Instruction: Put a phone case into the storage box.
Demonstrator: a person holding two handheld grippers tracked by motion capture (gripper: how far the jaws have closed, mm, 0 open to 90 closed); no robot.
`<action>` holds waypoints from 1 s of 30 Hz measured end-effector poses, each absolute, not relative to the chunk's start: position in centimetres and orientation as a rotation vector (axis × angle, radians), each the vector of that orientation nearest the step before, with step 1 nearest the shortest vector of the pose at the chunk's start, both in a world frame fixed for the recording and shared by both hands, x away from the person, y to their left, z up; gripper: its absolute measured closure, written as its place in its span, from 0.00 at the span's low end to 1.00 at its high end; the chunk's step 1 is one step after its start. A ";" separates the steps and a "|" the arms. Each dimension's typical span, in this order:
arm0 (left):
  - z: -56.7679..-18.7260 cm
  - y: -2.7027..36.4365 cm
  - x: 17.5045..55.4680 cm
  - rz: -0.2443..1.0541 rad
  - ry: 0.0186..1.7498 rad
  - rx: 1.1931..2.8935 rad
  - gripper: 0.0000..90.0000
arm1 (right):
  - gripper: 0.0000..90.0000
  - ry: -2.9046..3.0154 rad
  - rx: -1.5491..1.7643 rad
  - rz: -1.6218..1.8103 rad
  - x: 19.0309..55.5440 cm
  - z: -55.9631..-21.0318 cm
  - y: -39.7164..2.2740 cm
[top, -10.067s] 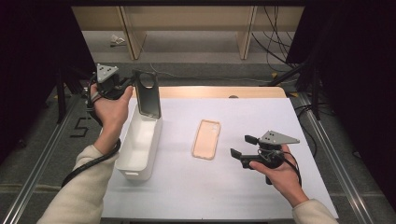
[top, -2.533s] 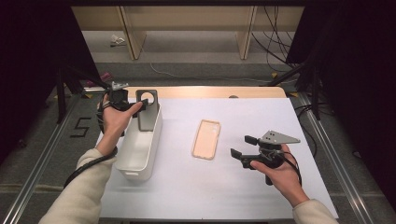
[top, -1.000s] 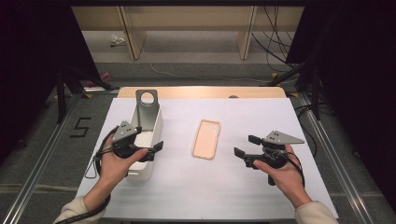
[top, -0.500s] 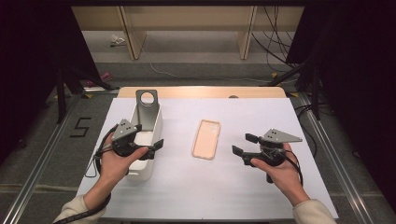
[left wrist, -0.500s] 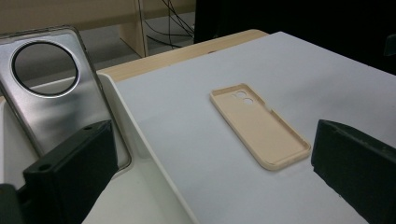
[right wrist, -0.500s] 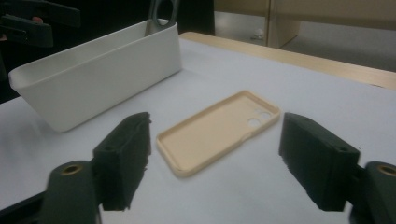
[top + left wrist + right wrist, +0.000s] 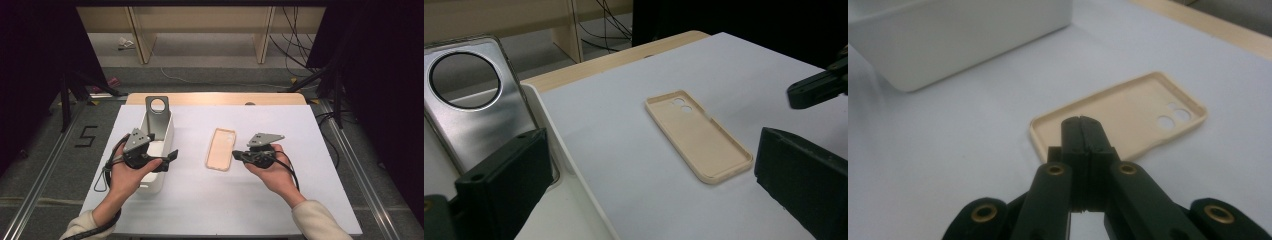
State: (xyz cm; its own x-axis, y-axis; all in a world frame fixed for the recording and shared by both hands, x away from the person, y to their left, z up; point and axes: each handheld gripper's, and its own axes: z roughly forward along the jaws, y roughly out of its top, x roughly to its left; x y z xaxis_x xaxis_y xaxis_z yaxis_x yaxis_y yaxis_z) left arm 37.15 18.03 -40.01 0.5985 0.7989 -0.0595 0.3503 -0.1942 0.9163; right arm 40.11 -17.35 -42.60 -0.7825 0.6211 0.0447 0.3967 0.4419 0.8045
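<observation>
Table (image 7: 300, 200): white; bin left, case centre.
Bin (image 7: 165, 135): white, holds the upright grey case (image 7: 157, 111).
Beige case (image 7: 220, 148): flat, hollow up, mid-table.
Left gripper (image 7: 167, 159): jaws wide, empty, over the bin's near end.
Right gripper (image 7: 238, 156): jaws just snapped together, empty, at the beige case's right edge; likely nudging it. Nothing blocks.

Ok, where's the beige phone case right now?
High view: the beige phone case lies flat mid-table, between the white bin on its left and the right gripper close beside it.
</observation>
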 end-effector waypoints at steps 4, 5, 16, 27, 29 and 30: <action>-40.1 18.2 37.2 0.539 0.937 1.789 0.02 | 1.00 2.508 0.880 1.152 41.3 -43.8 -15.1; -40.1 18.2 37.2 0.539 0.938 1.788 0.02 | 1.00 2.520 0.882 1.128 41.5 -44.1 -14.8; -40.2 18.1 37.2 0.544 0.931 1.794 0.02 | 1.00 2.635 0.884 0.908 43.2 -46.4 -13.1; -40.2 18.1 37.1 0.545 0.926 1.800 0.02 | 1.00 2.667 0.885 0.832 43.4 -46.7 -13.5; -40.2 18.1 37.1 0.547 0.922 1.802 0.02 | 1.00 2.669 0.880 0.818 43.4 -46.7 -13.6; -40.1 18.1 37.1 0.548 0.921 1.802 0.02 | 1.00 2.670 0.879 0.808 43.4 -46.6 -13.6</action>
State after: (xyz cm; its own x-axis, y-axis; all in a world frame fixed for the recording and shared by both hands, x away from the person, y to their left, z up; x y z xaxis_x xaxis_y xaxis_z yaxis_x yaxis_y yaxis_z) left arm 37.06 18.08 -40.14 0.6073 0.7933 -0.0430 0.3412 -0.2115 0.9159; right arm 43.45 -13.65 -46.62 -0.7979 0.6020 -0.0322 0.4830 0.6703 0.5633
